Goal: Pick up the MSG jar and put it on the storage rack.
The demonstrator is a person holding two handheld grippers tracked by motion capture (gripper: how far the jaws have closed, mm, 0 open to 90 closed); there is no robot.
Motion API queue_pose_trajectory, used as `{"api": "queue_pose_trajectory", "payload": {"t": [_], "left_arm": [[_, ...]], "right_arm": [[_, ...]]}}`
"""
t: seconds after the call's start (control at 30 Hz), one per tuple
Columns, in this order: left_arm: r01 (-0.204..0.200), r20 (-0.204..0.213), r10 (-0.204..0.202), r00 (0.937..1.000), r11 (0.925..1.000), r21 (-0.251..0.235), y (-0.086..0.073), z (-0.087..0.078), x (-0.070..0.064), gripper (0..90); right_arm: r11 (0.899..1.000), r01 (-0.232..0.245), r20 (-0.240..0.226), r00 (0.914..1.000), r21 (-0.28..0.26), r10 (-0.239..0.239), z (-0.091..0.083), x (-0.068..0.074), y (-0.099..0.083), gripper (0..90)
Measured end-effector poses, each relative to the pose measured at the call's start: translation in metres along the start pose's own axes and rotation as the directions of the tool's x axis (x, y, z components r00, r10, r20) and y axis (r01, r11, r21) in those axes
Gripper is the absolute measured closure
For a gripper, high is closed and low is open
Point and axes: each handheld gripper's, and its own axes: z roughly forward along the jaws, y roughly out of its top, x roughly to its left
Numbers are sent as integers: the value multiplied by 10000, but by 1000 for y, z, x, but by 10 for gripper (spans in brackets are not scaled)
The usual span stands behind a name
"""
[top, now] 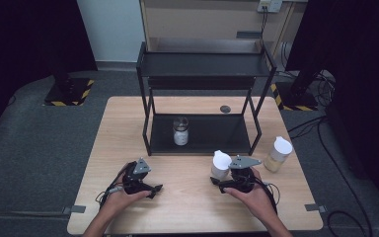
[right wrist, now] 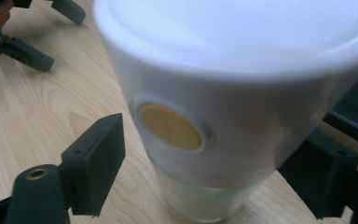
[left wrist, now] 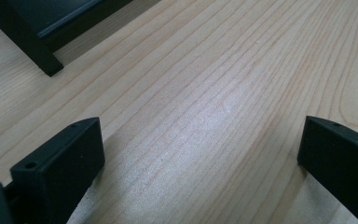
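A glass jar with a wide white lid (top: 220, 162) stands on the wooden table (top: 187, 197) near its front right. My right gripper (top: 218, 176) is open around it. In the right gripper view the jar (right wrist: 223, 116) stands between the two black jaws of the right gripper (right wrist: 209, 154), with a small gap on each side. A round tan spot marks the lid's side. My left gripper (top: 154, 189) rests at the front left, open, with bare wood between the jaws of the left gripper (left wrist: 200, 154).
A black two-tier rack (top: 205, 66) stands mid-table, with a small white-labelled jar (top: 180, 131) on its lower shelf. A second white-lidded jar (top: 279, 154) sits at the right. A dark disc (top: 225, 108) lies behind the rack. The rack's foot (left wrist: 46, 63) is near the left gripper.
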Motion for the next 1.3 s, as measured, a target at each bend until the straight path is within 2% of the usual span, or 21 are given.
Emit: {"api": "queue_pose_trajectory", "payload": {"t": [0.13, 0.43, 0.77, 1.03, 1.3], "left_arm": [[-1, 2, 1, 10000, 10000, 2, 0, 0, 0, 0], [0, 0, 0, 10000, 10000, -1, 0, 0, 0, 0], [-1, -1, 1, 10000, 10000, 0, 0, 0, 0, 0], [-14, 5, 14, 10000, 10000, 8, 1, 1, 1, 0], [-5, 10, 5, 10000, 10000, -6, 1, 1, 1, 0]], "right_arm": [[10000, -4, 243, 9997, -73, 6, 1, 2, -1, 304], [9994, 232, 454, 9987, -254, -220, 2, 7, -5, 315], [9993, 247, 540, 9983, -294, -231, 1, 11, -6, 316], [9986, 31, 456, 9990, -522, -7, -1, 9, -7, 316], [9981, 2, 629, 9980, -622, 38, -10, 10, -2, 316]]}}
